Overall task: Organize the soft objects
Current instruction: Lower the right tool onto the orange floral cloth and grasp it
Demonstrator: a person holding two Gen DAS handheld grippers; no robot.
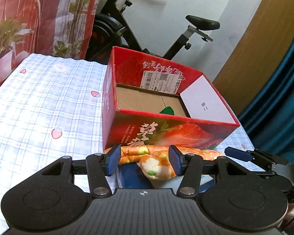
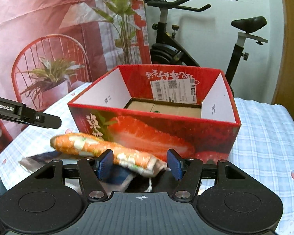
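- Carrying one orange floral cloth roll (image 1: 156, 160) between the two tools, just in front of the near wall of the red strawberry box (image 1: 166, 131); a dark blue cloth (image 1: 133, 176) hangs under it.
- Left tool (image 1: 145, 161): jaws part-open around one end of the roll, pads seemingly on it, so I read it as gripped.
- Right tool (image 2: 140, 164): part-open too, with the other end of the roll (image 2: 107, 150) lying across the gap; whether both pads press on it, I can't tell.
- To do it well: keep both ends level, lift clear of the near rim, move together, lower inside, then let go.
- Count: one roll, one blue cloth, one box, one green item (image 1: 167, 110) already inside, two tools.
- Surface: checked strawberry-print sheet (image 1: 49, 101); one exercise bike (image 1: 147, 29) far behind.
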